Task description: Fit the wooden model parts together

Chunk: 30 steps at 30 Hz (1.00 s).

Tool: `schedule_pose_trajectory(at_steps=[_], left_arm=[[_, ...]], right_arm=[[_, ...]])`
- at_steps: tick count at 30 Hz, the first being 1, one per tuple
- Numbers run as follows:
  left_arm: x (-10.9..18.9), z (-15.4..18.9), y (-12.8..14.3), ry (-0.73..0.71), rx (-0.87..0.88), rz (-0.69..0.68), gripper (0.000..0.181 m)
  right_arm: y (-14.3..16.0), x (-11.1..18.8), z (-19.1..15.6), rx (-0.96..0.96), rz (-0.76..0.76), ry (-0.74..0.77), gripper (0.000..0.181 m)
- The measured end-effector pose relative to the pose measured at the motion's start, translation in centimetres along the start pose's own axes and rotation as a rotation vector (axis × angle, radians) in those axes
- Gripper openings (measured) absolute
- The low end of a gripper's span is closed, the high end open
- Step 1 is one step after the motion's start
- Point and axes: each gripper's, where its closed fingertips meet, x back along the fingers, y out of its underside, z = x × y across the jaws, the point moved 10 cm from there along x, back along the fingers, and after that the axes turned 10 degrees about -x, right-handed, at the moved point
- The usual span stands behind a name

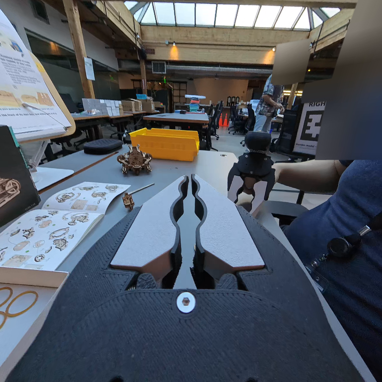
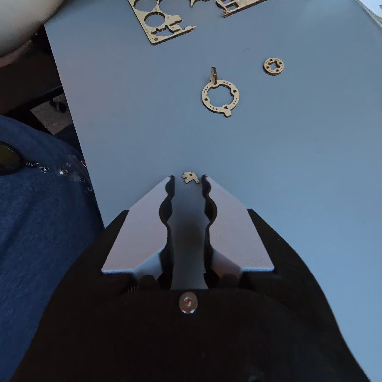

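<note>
My right gripper [image 2: 188, 178] is open, low over the grey table [image 2: 124, 124]. A small flat wooden piece [image 2: 190, 178] lies on the table between its fingertips, close to the right one. Beyond it lies a wooden ring [image 2: 220, 97] with a small tab standing upright at its far edge, and a small wooden disc [image 2: 273, 66]. My left gripper [image 1: 190, 177] is shut and empty, raised above the table. The right gripper [image 1: 251, 186] also shows in the left wrist view, pointing down.
Cut-out wooden sheets [image 2: 163, 22] lie at the far edge. An assembled wooden model [image 1: 134, 160], a small sub-assembly [image 1: 127, 200], a thin stick [image 1: 142, 188], a yellow bin [image 1: 165, 143], an open booklet [image 1: 62, 217], a dark box [image 1: 12, 179] and rubber bands [image 1: 18, 301] lie around. A person's torso [image 1: 341, 227] sits right. One gripper's finger ends stand about 25 centimeters off the other's.
</note>
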Motion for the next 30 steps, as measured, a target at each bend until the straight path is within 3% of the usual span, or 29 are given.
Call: schedule_pose_trajectory(at_steps=[1, 6, 8, 10, 13, 15, 18, 20, 23, 30], left_arm=[[-0.1, 0.0, 0.2, 0.003, 0.007, -0.009, 0.001], [-0.1, 0.2, -0.3, -0.002, 0.014, -0.007, 0.001], [-0.1, 1.3, -1.1, 0.001, 0.009, -0.014, 0.004], [-0.5, 3.2, -1.7, 0.015, -0.023, -0.05, 0.01], [-1.7, 7.0, -1.8, 0.035, -0.114, -0.071, 0.015], [-2.4, 8.8, -1.6, 0.034, -0.149, -0.037, 0.01], [-3.3, 10.0, -1.4, 0.075, -0.115, -0.002, 0.009], [-3.7, 10.0, -1.2, 0.087, -0.098, -0.003, 0.009], [-4.1, 9.0, -0.6, 0.043, -0.097, -0.046, 0.009], [-4.9, 7.2, 0.2, -0.036, -0.137, -0.085, 0.008]], right_arm=[[0.1, -0.2, 0.1, -0.009, -0.014, -0.01, 0.016], [-0.6, -0.4, 0.6, 0.033, -0.002, -0.071, 0.01], [-1.8, -0.1, 0.7, -0.034, 0.086, -0.162, 0.01], [-3.5, 0.5, 0.9, -0.167, 0.222, -0.342, 0.009], [-5.9, 1.2, 1.3, -0.378, 0.405, -0.751, 0.009], [-7.1, 1.0, 1.6, -0.468, 0.454, -1.011, 0.008], [-8.4, -0.1, 2.0, -0.535, 0.456, -1.231, 0.001], [-9.2, -0.9, 2.1, -0.543, 0.437, -1.282, 0.002], [-9.8, -2.0, 3.0, -0.485, 0.414, -1.158, 0.001], [-10.1, -1.9, 5.0, -0.559, 0.425, -1.232, 0.001]])
